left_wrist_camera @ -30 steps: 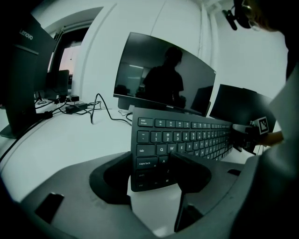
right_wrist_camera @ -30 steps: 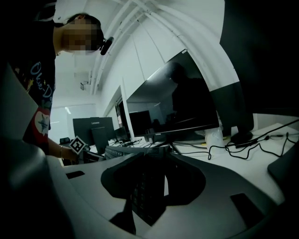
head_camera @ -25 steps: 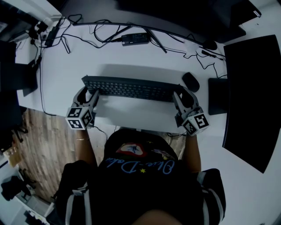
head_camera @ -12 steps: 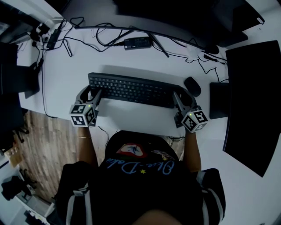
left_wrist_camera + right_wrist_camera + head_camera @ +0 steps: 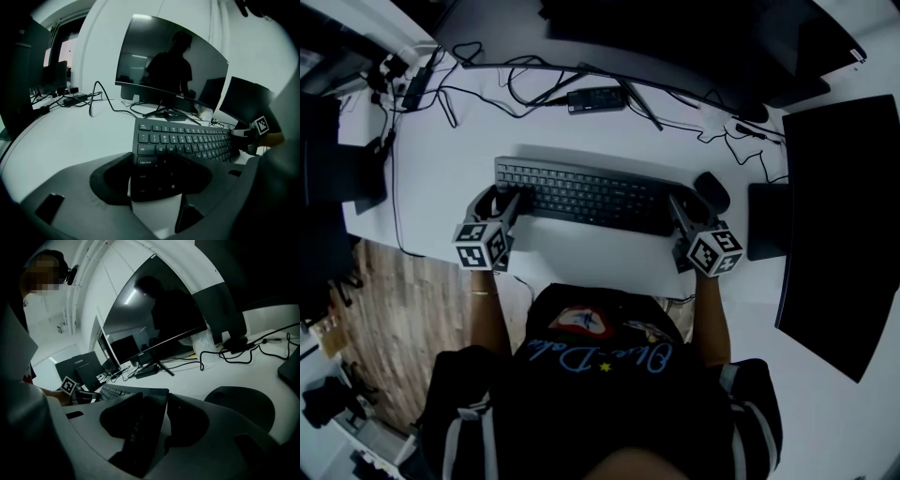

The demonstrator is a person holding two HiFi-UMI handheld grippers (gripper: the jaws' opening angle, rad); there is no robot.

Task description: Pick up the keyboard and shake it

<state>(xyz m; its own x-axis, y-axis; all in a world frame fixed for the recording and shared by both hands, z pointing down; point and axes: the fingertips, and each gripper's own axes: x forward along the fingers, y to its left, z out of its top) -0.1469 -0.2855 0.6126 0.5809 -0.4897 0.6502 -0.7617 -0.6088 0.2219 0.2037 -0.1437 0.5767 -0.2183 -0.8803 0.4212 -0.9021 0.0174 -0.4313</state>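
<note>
A black keyboard (image 5: 581, 195) lies flat and crosswise on the white desk (image 5: 450, 150), close in front of the person. My left gripper (image 5: 508, 195) is shut on its left end, and in the left gripper view the caps-lock corner (image 5: 150, 164) sits between the pads of the left gripper (image 5: 157, 176). My right gripper (image 5: 682, 202) holds the right end. In the right gripper view the keyboard's edge (image 5: 140, 427) fills the gap of the right gripper (image 5: 154, 423). Its jaws have just been opening, but the pads still lie against the keyboard.
A black mouse (image 5: 711, 190) lies just right of the keyboard, with a dark pad (image 5: 764, 220) and a large black panel (image 5: 839, 216) beyond it. A power adapter (image 5: 595, 98) and several cables trail behind the keyboard. A monitor (image 5: 168, 65) stands at the back. The desk's front edge is near the person.
Both grippers have come down with the keyboard. It hung above the desk with a wide shadow before and now rests on the surface.
</note>
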